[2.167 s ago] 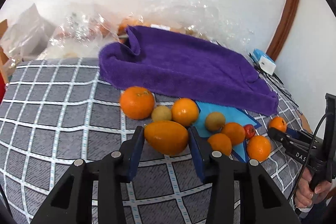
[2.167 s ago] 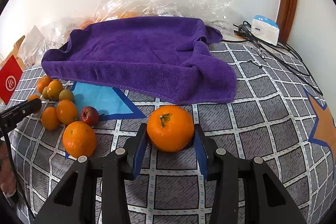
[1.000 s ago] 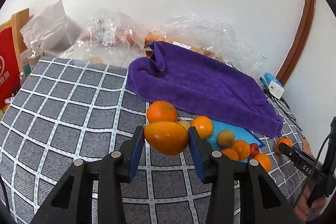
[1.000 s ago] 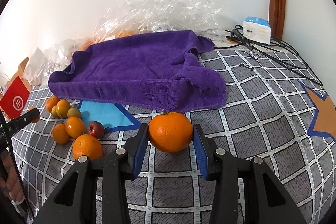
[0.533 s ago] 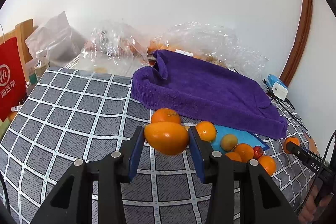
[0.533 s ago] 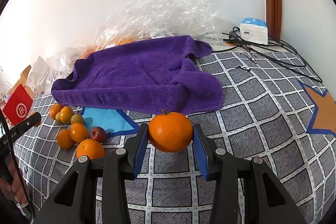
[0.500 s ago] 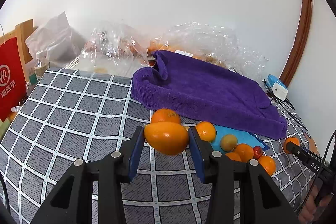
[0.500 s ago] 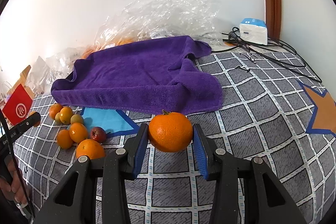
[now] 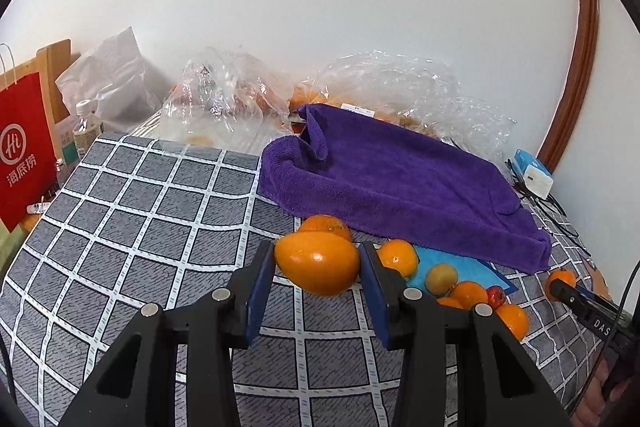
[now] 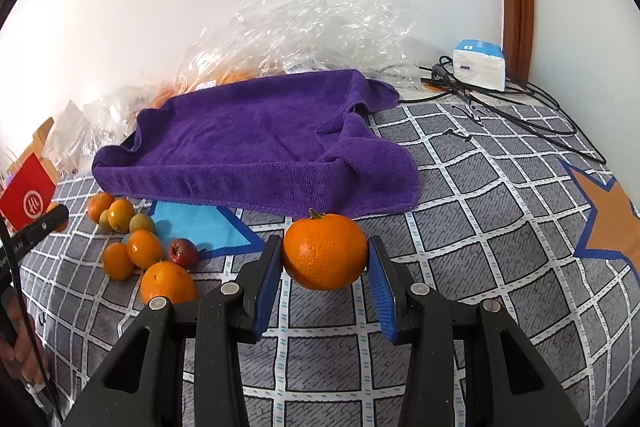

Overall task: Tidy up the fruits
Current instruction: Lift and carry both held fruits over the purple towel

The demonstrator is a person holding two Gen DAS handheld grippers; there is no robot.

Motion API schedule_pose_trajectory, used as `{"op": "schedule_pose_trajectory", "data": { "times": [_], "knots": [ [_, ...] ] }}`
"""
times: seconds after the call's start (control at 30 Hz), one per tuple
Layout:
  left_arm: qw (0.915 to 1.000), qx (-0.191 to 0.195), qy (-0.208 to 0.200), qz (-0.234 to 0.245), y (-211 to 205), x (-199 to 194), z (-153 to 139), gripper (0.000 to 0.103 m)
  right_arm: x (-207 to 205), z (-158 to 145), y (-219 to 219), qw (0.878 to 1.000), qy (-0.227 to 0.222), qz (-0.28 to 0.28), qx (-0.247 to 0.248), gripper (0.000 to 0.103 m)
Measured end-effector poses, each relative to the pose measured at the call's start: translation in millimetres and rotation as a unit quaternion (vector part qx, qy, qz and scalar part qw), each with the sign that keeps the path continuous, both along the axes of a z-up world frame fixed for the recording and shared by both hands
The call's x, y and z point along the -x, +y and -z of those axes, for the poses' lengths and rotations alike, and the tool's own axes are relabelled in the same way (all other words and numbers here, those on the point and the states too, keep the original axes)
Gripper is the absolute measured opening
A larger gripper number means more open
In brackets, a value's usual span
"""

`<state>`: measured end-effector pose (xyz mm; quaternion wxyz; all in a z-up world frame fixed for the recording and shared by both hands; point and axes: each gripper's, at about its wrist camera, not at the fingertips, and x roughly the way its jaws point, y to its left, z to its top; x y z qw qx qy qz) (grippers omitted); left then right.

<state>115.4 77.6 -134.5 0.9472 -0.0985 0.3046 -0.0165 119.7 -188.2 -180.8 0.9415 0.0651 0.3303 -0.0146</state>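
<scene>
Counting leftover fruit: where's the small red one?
In the right wrist view, the small red fruit lies at left on the checked cloth, among oranges beside the blue patch.

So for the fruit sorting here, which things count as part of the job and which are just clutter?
Part of the job:
- smooth orange fruit clamped in the left gripper
- stemmed orange clamped in the right gripper
- loose fruit pile on the checked cloth

Lying about:
- purple towel
- clear plastic bags
- red paper bag
- charger and cables
</scene>
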Motion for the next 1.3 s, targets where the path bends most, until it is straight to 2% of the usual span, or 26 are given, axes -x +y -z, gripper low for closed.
{"op": "schedule_pose_trajectory", "data": {
  "times": [0.3, 0.43, 0.67, 0.77, 1.03, 1.13, 1.3],
  "knots": [
    [0.9999, 0.012, 0.001, 0.003, 2.8, 0.3, 0.8, 0.04, 5.8, -6.5, 6.5, 1.0, -0.003, -0.017, 0.001, 0.042],
    [0.9999, 0.009, -0.001, -0.005, 3.6, 0.1, -0.4, 0.04, 5.5, -18.2, 7.4, 1.0, -0.013, -0.023, -0.001, 0.042],
    [0.9995, 0.029, -0.003, -0.009, 11.6, -3.2, -12.3, 0.04, -7.3, -42.5, 7.6, 0.999, -0.026, -0.035, 0.006, 0.042],
    [0.9989, 0.047, 0.0, -0.007, 16.6, -6.8, -23.5, 0.04, -15.3, -54.4, 8.8, 0.999, -0.035, -0.04, 0.011, 0.042],
    [0.9997, 0.012, -0.019, -0.003, 8.7, -37.6, -75.7, 0.04, -51.6, -88.1, 8.8, 0.997, -0.056, -0.047, 0.005, 0.042],
    [0.9995, 0.013, -0.028, -0.009, 5.4, -56.4, -90.4, 0.04, -66.3, -96.8, 3.7, 0.997, -0.068, -0.046, -0.012, 0.042],
    [0.9998, -0.003, -0.02, 0.001, -8.2, -93.7, -97.1, 0.04, -100.7, -100.6, 1.9, 0.997, -0.069, -0.036, -0.011, 0.042]
  ]
}}
